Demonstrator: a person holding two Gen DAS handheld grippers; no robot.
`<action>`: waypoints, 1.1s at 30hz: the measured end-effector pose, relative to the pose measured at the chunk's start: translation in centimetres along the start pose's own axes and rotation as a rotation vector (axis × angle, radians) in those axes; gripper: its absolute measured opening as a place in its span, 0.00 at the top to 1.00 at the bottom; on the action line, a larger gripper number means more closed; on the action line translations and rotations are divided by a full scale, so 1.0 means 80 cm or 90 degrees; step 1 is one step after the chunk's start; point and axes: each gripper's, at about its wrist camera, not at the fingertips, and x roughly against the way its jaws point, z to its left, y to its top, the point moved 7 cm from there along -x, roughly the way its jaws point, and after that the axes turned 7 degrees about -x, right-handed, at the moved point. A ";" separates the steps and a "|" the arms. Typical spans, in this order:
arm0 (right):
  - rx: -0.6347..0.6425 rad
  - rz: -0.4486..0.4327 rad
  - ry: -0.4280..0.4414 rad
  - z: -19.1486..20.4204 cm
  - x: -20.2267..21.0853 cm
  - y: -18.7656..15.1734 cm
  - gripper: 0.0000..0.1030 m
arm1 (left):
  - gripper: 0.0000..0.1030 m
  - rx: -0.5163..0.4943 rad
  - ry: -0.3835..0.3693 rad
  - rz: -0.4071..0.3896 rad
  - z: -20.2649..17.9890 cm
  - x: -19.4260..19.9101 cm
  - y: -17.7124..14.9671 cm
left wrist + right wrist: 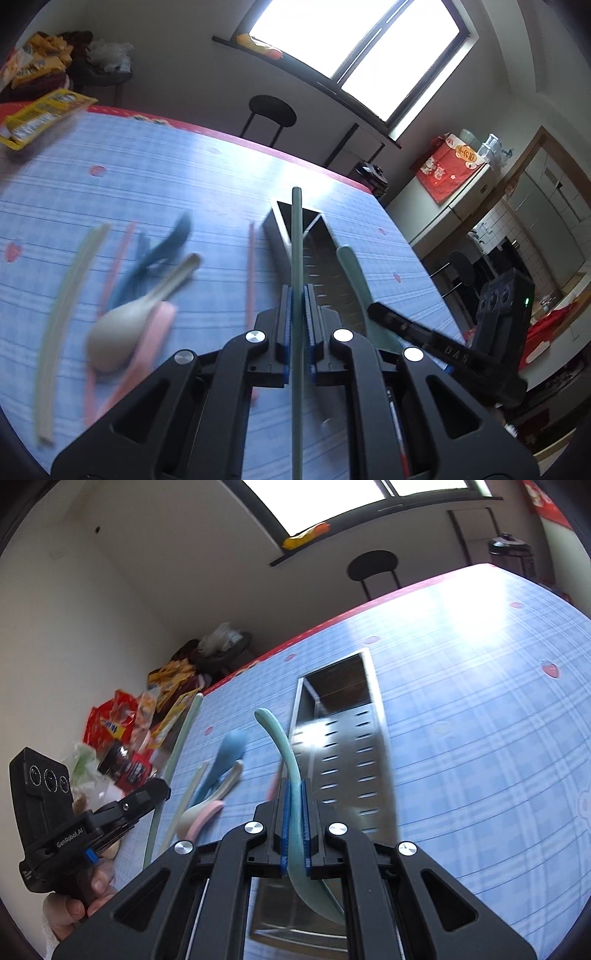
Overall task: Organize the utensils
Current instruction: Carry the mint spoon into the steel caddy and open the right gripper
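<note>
My left gripper (297, 295) is shut on a green chopstick (296, 236), held above the table with its tip over the near end of the metal utensil tray (325, 273). My right gripper (294, 794) is shut on a light green spoon (284, 746) by its handle, above the tray (347, 738); the spoon also shows in the left wrist view (356, 273). Loose on the blue cloth lie a beige spoon (125, 325), a pink spoon (147, 343), a blue spoon (162, 251), a pale green chopstick (70, 295) and pink chopsticks (251, 273).
Snack packets (40, 114) and bags (125, 723) crowd the table's left end. A black chair (271, 110) stands beyond the far edge under the window. The right-hand device (495, 314) is at the table's right side.
</note>
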 end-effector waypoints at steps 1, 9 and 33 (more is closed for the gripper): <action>-0.007 0.000 -0.003 -0.008 0.000 0.002 0.94 | 0.90 0.010 -0.007 0.002 -0.005 -0.013 0.004; -0.042 -0.004 -0.008 -0.031 -0.009 0.005 0.94 | 0.90 0.083 -0.006 0.014 -0.027 -0.100 0.013; -0.058 -0.005 -0.033 -0.035 -0.014 0.010 0.90 | 0.70 0.122 0.021 0.034 -0.010 -0.136 0.018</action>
